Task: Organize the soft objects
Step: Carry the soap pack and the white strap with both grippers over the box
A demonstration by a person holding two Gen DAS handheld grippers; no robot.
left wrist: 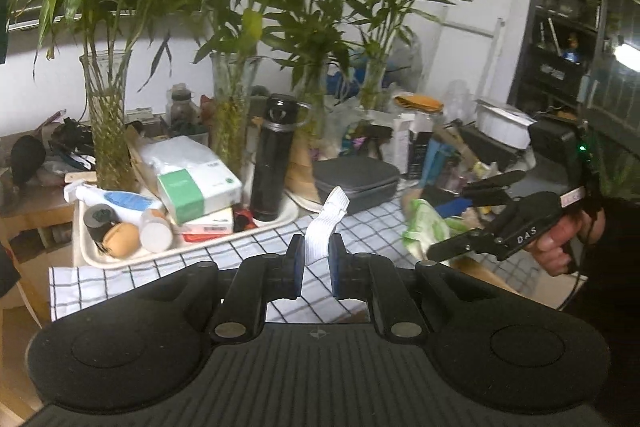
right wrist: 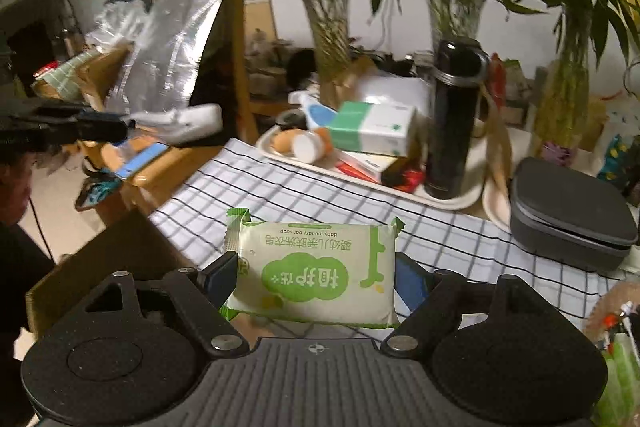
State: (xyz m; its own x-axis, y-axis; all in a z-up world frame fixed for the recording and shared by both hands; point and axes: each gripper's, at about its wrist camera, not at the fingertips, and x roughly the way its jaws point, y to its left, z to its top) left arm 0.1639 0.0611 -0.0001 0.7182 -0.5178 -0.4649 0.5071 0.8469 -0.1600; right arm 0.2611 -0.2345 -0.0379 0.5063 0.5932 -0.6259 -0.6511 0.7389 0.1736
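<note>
My right gripper (right wrist: 316, 279) is shut on a green and white pack of baby laundry soap (right wrist: 316, 267), held above the near edge of the checked tablecloth (right wrist: 280, 195). The same pack (left wrist: 424, 227) shows at the right of the left wrist view, in front of the right gripper (left wrist: 460, 223). My left gripper (left wrist: 316, 267) holds a white folded strip (left wrist: 326, 223) between its blue pads, which stand a little apart; the strip sticks up and away over the cloth. In the right wrist view the left gripper (right wrist: 92, 127) is at the far left with a white object (right wrist: 180, 121).
A cream tray (left wrist: 132, 259) holds a tissue pack (left wrist: 192, 179), bottles and a black flask (left wrist: 274, 163). A grey zip case (left wrist: 356, 183) sits behind the cloth. Glass vases with bamboo (left wrist: 108, 119) stand at the back. A brown cardboard box (right wrist: 112, 259) is below the table's left edge.
</note>
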